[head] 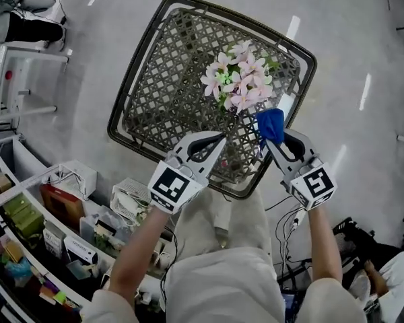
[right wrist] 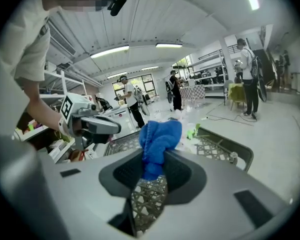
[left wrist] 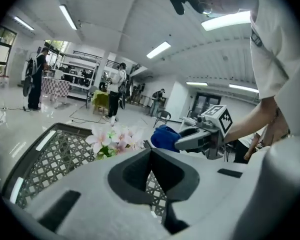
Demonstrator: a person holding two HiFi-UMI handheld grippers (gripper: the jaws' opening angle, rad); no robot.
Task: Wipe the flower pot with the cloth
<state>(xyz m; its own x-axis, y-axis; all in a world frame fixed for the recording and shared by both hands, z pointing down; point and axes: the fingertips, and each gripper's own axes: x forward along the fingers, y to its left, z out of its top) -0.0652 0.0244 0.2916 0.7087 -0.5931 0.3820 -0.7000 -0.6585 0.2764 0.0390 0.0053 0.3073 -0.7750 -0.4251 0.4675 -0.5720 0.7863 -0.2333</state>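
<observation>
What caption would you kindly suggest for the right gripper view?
Right gripper shut on blue cloth above woven table.

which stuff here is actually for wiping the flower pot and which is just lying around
For the job: bunched blue cloth clamped in the right gripper; pink flowers, their pot hidden beneath; shut, empty left gripper; square woven wicker table they stand on.
Lying about: cluttered shelves of boxes; cables on the floor.
</observation>
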